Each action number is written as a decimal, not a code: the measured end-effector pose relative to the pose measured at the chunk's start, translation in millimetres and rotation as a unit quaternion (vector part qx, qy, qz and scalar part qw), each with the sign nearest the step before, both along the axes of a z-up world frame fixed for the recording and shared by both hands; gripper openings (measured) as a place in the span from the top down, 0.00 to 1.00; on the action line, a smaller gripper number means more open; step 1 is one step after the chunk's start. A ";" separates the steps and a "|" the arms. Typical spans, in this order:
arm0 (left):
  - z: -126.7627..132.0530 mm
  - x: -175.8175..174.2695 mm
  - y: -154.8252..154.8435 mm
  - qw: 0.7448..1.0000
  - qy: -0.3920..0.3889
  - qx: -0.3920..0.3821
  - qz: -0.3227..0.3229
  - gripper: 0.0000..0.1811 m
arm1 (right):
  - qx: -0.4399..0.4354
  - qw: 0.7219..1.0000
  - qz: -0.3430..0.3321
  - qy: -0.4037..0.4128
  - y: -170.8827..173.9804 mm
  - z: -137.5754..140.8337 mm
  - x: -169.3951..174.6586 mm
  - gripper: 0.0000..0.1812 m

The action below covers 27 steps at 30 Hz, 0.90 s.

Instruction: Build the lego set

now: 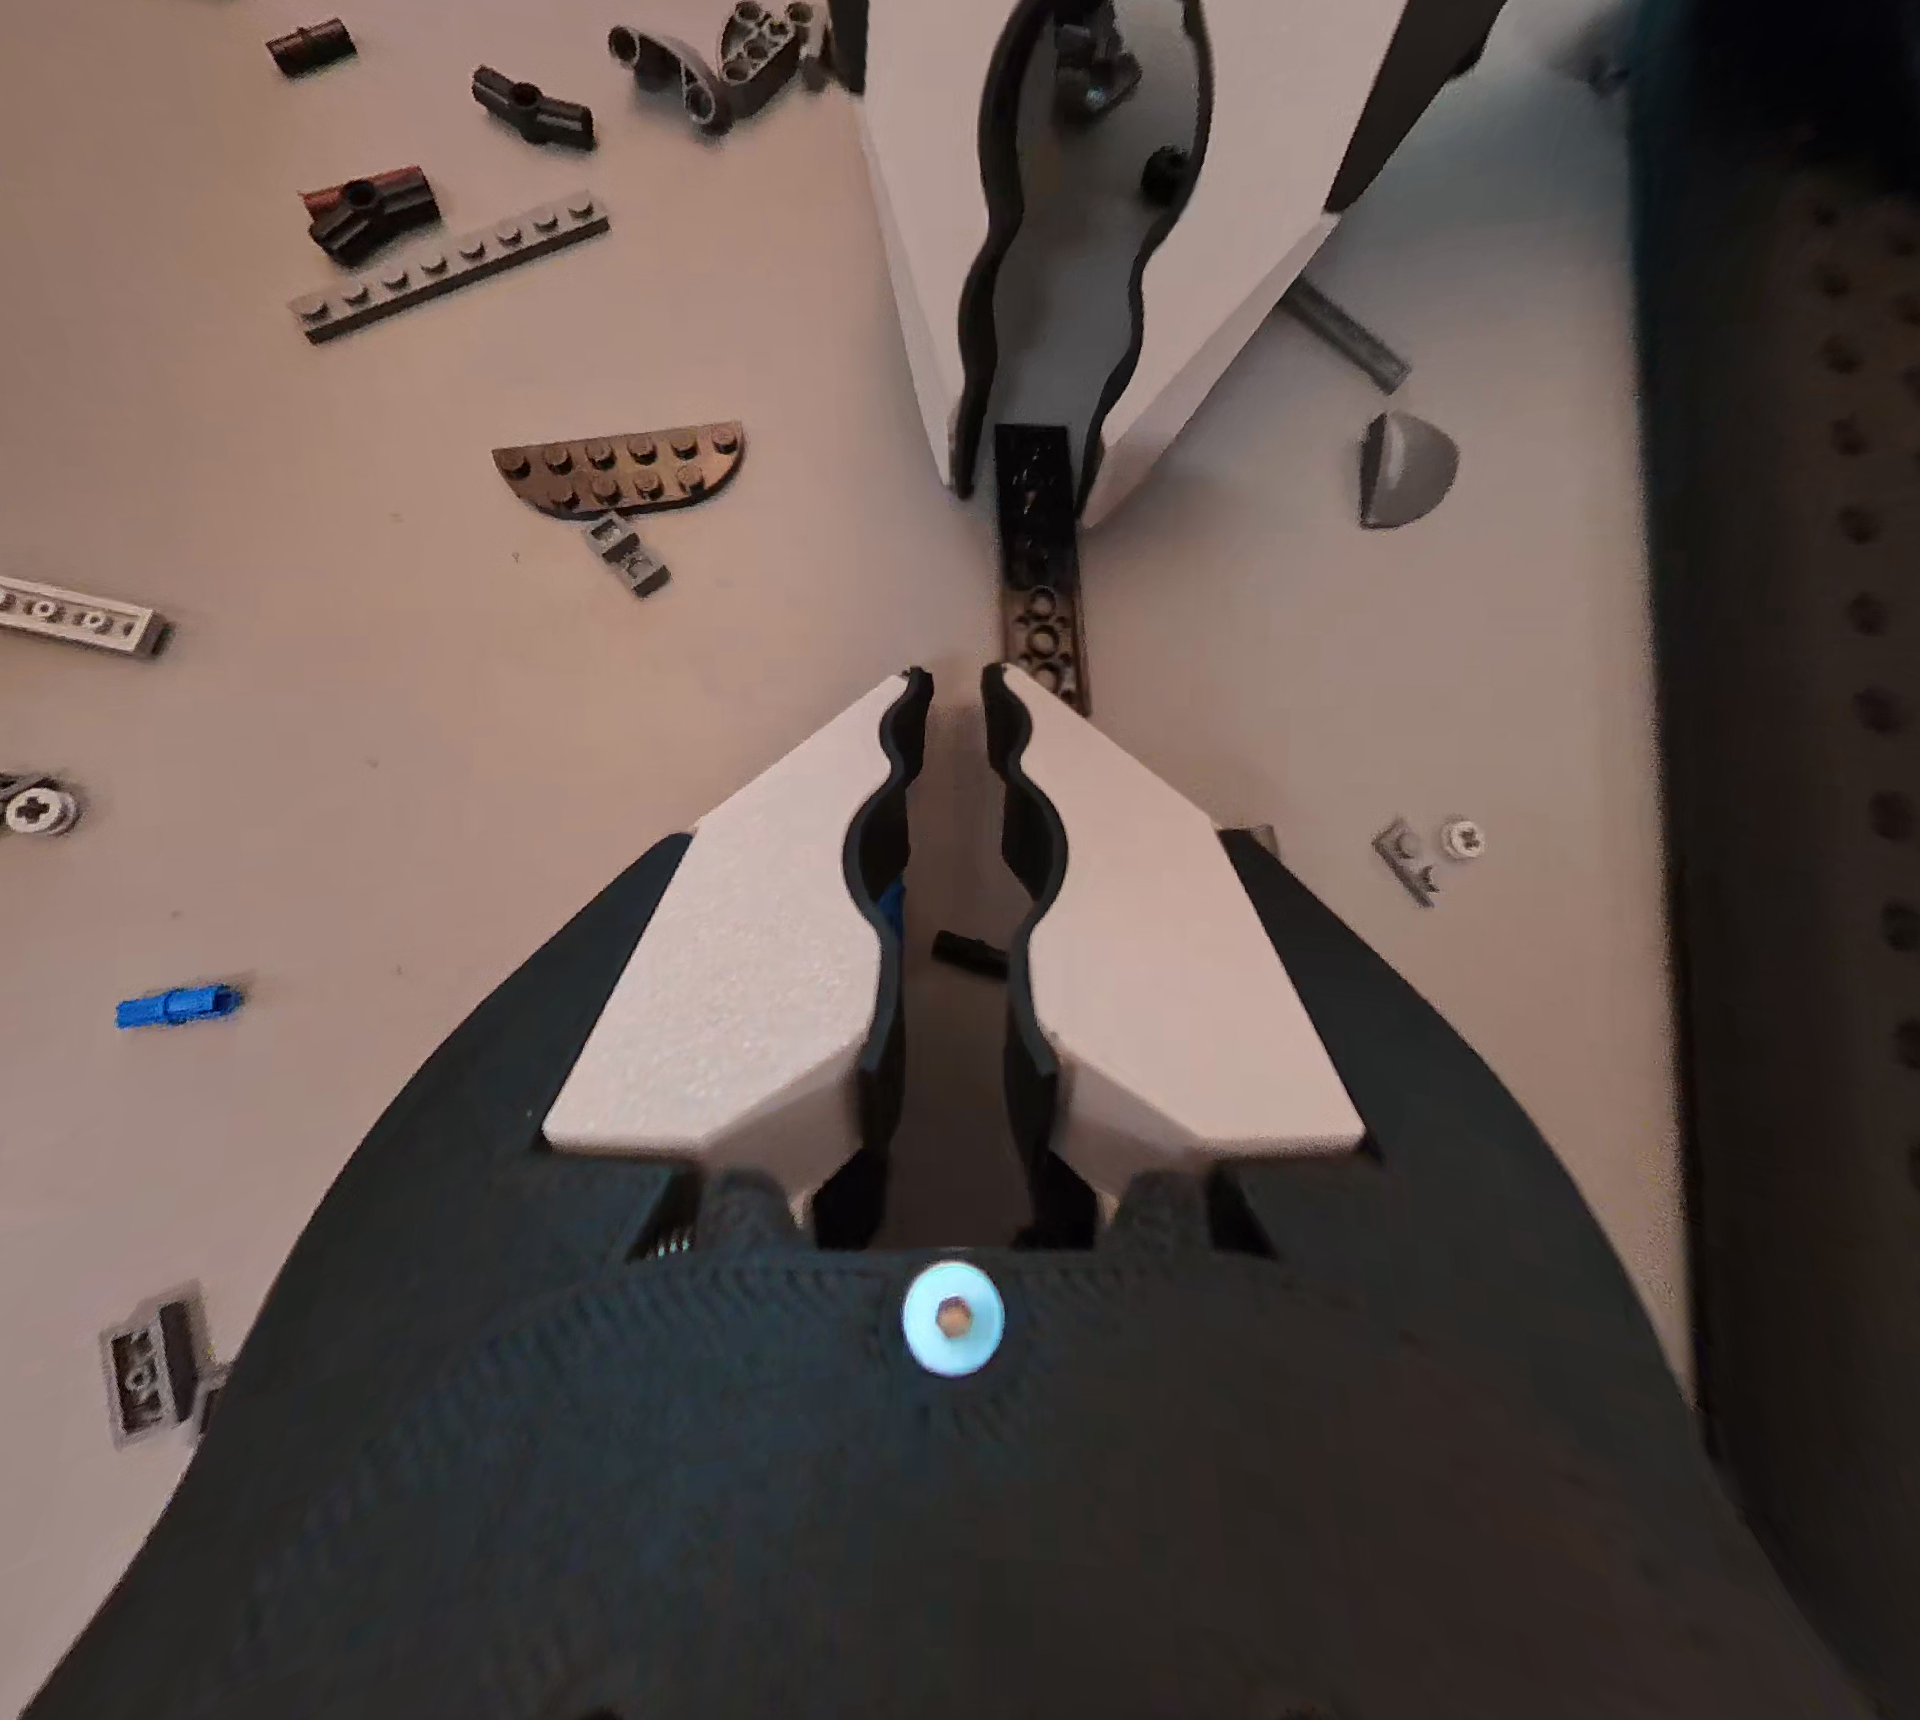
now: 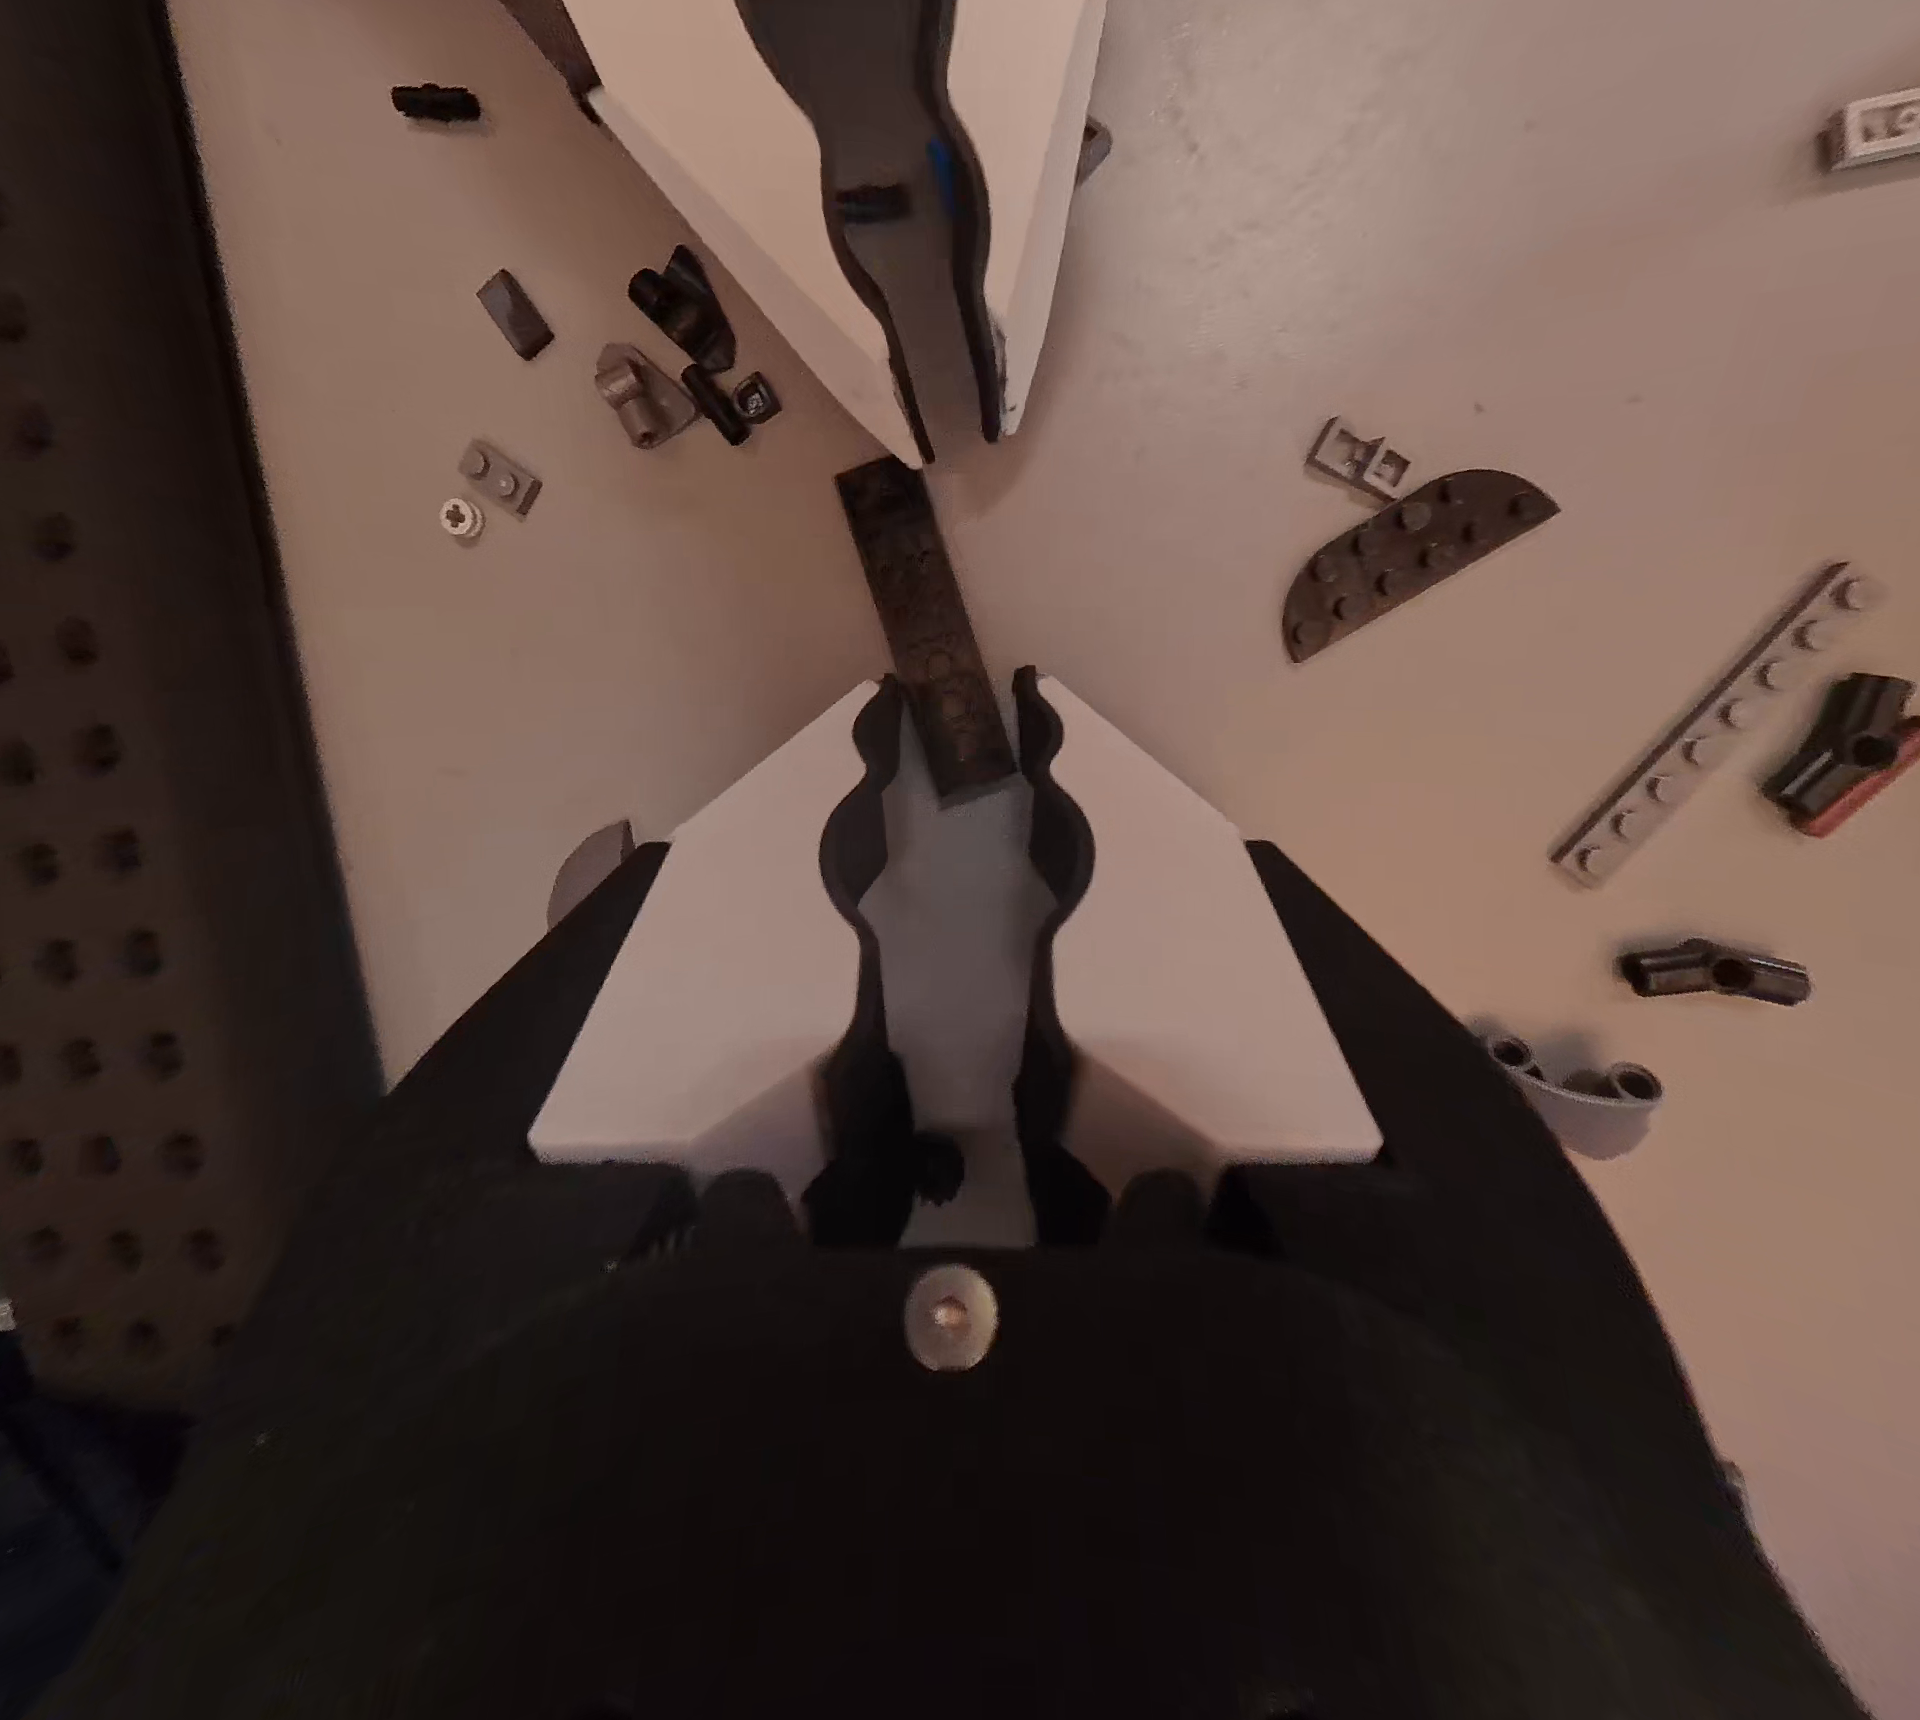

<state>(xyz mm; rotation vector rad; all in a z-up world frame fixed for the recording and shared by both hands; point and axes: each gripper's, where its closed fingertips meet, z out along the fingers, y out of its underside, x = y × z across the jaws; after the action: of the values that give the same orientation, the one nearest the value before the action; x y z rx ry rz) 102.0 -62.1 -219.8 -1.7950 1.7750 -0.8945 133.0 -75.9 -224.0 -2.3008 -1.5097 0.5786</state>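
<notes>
The right gripper (image 2: 956, 683) pinches a dark strip (image 2: 925, 621); the left gripper (image 1: 956, 678) (narrowly parted, empty) faces it, loose bricks (image 1: 623, 475) scattered left.

Black holed plate (image 2: 930, 631), blue pin (image 1: 177, 1007)

Bare table (image 1: 1299, 683) right of black plate (image 1: 1039, 621); loose pieces crowd left.

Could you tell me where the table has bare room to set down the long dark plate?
Bare table lies between the half-round plate and the blue pin, and between the quarter-round grey piece and the small grey plate. Beyond the long grey plate it is crowded.
</notes>
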 end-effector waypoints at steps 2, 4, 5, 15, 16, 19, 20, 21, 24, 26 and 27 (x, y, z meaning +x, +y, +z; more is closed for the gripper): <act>1.8 1.5 0.7 1.000 -0.005 0.000 0.002 0.95 | 0.019 1.000 -0.004 0.012 4.6 6.9 -1.5 0.88; 6.7 2.2 -1.9 1.000 -0.017 -0.007 -0.004 0.94 | 0.031 0.999 0.000 0.023 5.2 13.8 -2.4 0.88; 7.2 0.8 -1.0 1.000 -0.015 -0.005 -0.003 0.94 | 0.040 0.999 0.007 0.022 4.3 15.5 -1.6 0.87; -1.6 -4.7 -10.6 0.999 0.017 0.011 -0.032 0.93 | 0.063 0.995 0.064 -0.033 -4.3 -2.8 -1.1 0.92; -0.4 -3.8 -11.7 0.999 0.013 0.012 -0.036 0.92 | 0.062 0.995 0.063 -0.034 -4.4 -2.7 -0.7 0.92; 7.8 -0.2 -16.4 0.998 -0.011 0.028 -0.051 0.87 | 0.040 0.997 0.054 -0.024 -7.0 -1.9 -0.8 0.92; 8.9 0.6 -17.6 0.998 -0.014 0.039 -0.056 0.84 | 0.034 0.998 0.052 -0.013 -7.4 -0.2 -1.7 0.92; 8.8 1.1 -18.9 0.996 -0.013 0.056 -0.063 0.81 | 0.028 0.998 0.049 0.007 -8.0 3.9 -4.5 0.92; 10.7 3.2 -23.2 0.990 -0.017 0.113 -0.087 0.82 | 0.001 0.998 0.029 0.063 -7.2 17.2 -8.9 0.92; 14.0 5.0 -20.7 0.983 -0.021 0.156 -0.089 0.88 | -0.020 0.995 0.024 0.095 -9.2 24.0 -9.8 0.92; 17.0 6.8 -17.0 0.980 -0.027 0.180 -0.083 0.92 | -0.027 0.994 0.023 0.105 -10.0 25.9 -9.7 0.92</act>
<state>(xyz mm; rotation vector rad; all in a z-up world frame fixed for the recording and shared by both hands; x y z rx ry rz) 108.8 -79.1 -202.8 -1.3996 1.9289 -0.6242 123.3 -85.9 -198.0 -2.1705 -1.4660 0.8552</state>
